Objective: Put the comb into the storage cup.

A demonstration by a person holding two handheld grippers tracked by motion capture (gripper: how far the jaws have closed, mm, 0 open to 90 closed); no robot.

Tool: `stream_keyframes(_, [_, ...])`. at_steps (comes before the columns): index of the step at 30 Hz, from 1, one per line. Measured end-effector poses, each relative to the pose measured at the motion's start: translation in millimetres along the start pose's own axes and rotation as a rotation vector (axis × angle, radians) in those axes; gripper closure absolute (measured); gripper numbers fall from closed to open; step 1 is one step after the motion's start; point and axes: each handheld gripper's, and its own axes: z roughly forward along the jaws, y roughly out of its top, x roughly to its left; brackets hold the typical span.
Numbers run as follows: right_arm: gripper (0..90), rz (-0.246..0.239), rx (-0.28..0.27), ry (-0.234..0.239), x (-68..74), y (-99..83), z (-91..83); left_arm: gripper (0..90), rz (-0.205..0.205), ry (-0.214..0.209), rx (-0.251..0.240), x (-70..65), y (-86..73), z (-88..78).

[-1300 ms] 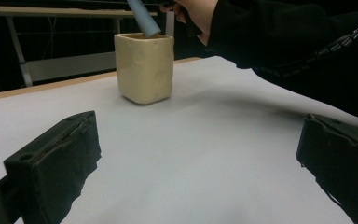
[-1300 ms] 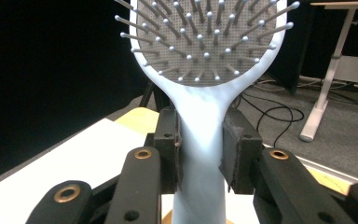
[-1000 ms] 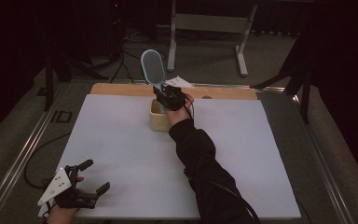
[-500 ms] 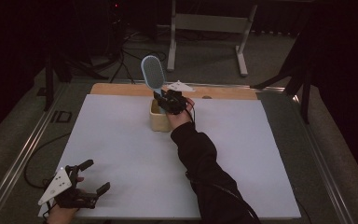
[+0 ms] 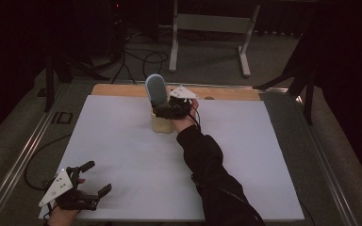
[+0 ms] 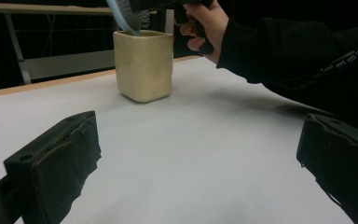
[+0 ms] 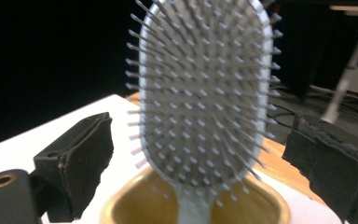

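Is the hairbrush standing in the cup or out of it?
In. The hairbrush stands handle-down inside the yellow cup, its bristled head upright above the rim.

Hairbrush (image 7: 204,93) upright in cup (image 6: 143,65)

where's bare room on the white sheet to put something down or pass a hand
Free: the wide stretch of the white sheet between the left gripper and the cream cup, and the whole side right of the sleeve. Crowded: the far middle, where the right gripper, jaws just opened, flanks the hairbrush standing in the cup.
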Motion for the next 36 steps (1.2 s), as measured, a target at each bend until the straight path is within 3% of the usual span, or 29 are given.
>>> stream_keyframes(17, [7.3, 0.000, 0.020, 0.023, 1.0, 7.6, -12.0, 0.0, 0.002, 0.001, 0.003, -0.4, -0.2, 0.9])
stream_keyframes(26, [7.4, 0.003, 0.034, 0.076, 2.0, 11.1, -15.2, 0.0, 0.005, 0.005, 0.007, -0.7, 0.0, 1.0])
stream_keyframes(36, [7.4, -0.005, 0.044, 0.088, 5.4, 17.5, -19.6, 0.0, 0.003, 0.005, 0.007, -0.7, -0.1, 1.3])
